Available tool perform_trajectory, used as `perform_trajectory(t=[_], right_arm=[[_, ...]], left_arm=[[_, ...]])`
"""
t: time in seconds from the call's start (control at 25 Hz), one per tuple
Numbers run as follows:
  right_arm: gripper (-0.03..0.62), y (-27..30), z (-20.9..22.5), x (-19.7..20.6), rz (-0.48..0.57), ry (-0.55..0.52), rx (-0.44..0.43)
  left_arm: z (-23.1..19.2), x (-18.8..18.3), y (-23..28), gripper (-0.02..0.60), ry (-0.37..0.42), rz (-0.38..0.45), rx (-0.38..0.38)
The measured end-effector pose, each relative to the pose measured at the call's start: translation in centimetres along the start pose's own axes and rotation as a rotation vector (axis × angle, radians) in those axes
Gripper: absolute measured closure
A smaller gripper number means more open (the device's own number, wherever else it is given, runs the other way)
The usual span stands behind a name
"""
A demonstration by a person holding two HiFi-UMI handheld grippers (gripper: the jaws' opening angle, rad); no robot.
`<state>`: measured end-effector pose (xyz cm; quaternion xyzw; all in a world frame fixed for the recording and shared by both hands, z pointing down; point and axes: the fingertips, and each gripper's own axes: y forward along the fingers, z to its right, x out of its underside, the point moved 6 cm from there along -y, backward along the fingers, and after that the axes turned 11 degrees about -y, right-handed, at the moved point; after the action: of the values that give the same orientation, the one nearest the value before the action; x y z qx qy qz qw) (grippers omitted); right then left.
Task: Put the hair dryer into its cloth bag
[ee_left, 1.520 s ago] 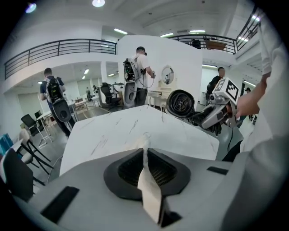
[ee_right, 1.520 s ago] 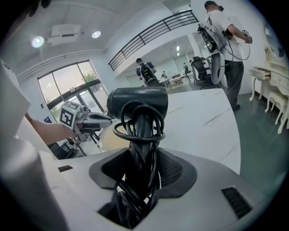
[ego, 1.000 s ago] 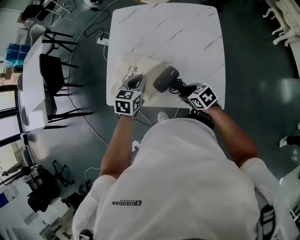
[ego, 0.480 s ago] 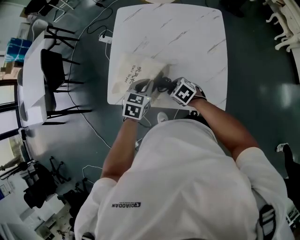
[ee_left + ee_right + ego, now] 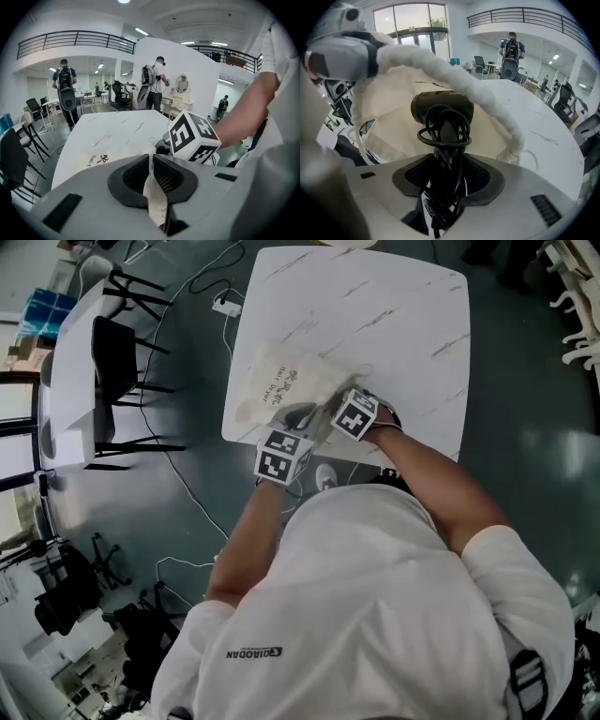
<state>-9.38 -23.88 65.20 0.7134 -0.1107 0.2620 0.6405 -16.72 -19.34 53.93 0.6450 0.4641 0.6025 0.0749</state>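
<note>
Cloth bag (image 5: 286, 385) is now receiving the hair dryer (image 5: 442, 108) off the desk (image 5: 394, 315).
Right gripper (image 5: 447, 176) is clamping its cord-wrapped handle; left gripper (image 5: 151, 174) is pinching the rim.

Black dryer (image 5: 442, 108) at cream bag (image 5: 389, 117) mouth.
I hold it by the handle, cord looped round, nose inside the open rim; bag lies on the table (image 5: 394, 315).

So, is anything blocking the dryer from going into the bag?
Nothing visible. The left gripper pinches the bag by its rim, holding the mouth open. The dryer, held by the right gripper, sits at that opening with only cloth beyond it.
</note>
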Motion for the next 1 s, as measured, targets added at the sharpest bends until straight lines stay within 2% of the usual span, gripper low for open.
perform_trajectory(t=[0.36, 0.48, 0.6, 0.72, 0.84, 1.0], right_arm=[[0.368, 0.4, -0.1, 0.4, 0.004, -0.07, 0.036], [0.299, -0.8, -0.8, 0.9, 0.039, -0.127, 0.014], [0.287, -3.8, -1.1, 2.4, 0.081, -0.171, 0.041], [0.292, -5.7, -1.2, 5.4, 0.073, -0.129, 0.053], [0.338, -5.8, -1.8, 8.2, 0.038, -0.052, 0.032], [0.378, -5.2, -1.6, 8.9, 0.012, -0.024, 0.066]], left_arm=[[-0.5, 0.0, -0.3, 0.531, -0.071, 0.002, 0.002], [-0.8, -0.3, -0.5, 0.531, -0.073, 0.004, 0.002], [-0.9, -0.4, -0.4, 0.531, -0.068, 0.003, 0.003], [-0.9, -0.6, -0.1, 0.531, -0.06, 0.001, 0.001], [-0.7, -0.3, 0.0, 0.531, -0.044, -0.015, 0.002], [-0.6, -0.1, 0.0, 0.531, -0.033, -0.031, 0.008]])
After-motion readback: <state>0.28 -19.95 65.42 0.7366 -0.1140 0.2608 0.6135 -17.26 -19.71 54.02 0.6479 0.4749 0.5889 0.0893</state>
